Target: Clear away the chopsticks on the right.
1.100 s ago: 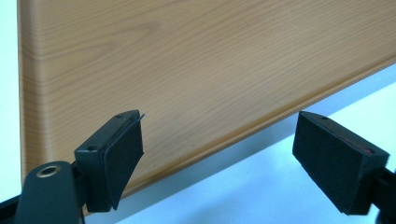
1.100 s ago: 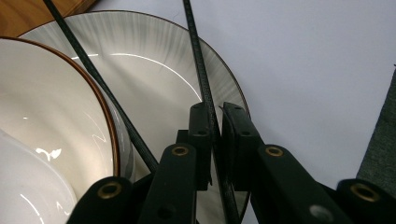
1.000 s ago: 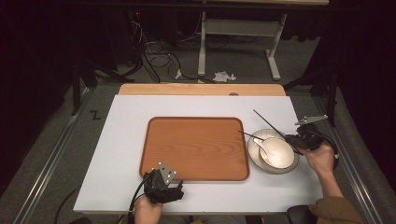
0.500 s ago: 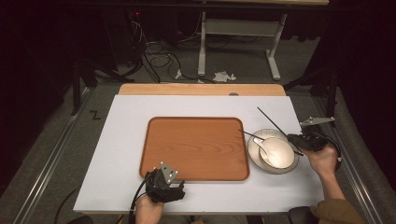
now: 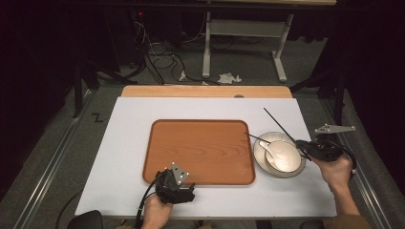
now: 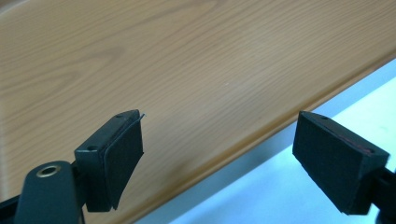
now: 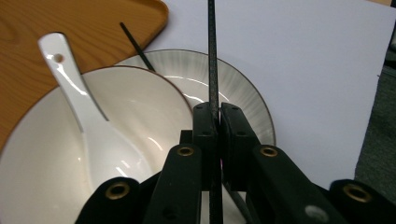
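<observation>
Now, right gripper [image 7: 215,122]: jaws clenched on a thin black chopstick [image 7: 212,51], which runs up between the pads and onward past them.
Chopstick in the high view [image 5: 279,127]: slants from the gripper [image 5: 305,146] up and left, off the table, above the dishes.
Second chopstick [image 7: 136,45]: lies across the plate's far rim; its end seems to reach the tray edge.
Bowl [image 7: 42,177]: white, sits on the plate [image 7: 233,79], holds a white spoon [image 7: 79,107].
Tray [image 5: 200,150]: wooden, mid-table, left of the plate.
Left gripper [image 6: 217,154]: jaws released and wide apart, nothing between them, over the tray's near edge [image 6: 261,140].
Table [image 5: 129,143]: white sheet.
</observation>
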Available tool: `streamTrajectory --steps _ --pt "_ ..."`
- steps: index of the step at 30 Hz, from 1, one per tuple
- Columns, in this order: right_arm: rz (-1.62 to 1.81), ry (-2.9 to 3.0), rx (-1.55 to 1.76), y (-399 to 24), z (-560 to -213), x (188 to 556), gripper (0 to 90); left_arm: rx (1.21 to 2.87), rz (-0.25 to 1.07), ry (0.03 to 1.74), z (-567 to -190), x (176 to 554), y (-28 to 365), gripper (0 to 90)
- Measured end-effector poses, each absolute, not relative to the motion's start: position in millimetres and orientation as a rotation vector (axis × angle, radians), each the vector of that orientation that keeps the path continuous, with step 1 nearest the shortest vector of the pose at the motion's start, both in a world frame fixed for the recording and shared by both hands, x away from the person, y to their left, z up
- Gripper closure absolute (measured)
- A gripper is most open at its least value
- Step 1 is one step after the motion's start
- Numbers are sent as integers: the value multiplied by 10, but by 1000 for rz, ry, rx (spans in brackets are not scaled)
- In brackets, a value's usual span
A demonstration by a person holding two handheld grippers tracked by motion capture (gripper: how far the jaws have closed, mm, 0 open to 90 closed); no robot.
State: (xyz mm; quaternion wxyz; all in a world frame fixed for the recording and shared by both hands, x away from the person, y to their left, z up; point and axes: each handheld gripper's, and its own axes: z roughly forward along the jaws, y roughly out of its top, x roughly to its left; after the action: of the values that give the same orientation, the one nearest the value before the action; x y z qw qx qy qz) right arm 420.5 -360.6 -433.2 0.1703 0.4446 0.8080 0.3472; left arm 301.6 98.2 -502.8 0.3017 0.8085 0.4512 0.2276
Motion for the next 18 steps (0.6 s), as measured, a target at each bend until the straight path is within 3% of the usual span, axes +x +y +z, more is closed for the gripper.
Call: streamTrajectory --steps 18 --pt "1029 2328 1166 -3258 -4122 3624 865 2180 540 1070 -5003 3207 747 165"
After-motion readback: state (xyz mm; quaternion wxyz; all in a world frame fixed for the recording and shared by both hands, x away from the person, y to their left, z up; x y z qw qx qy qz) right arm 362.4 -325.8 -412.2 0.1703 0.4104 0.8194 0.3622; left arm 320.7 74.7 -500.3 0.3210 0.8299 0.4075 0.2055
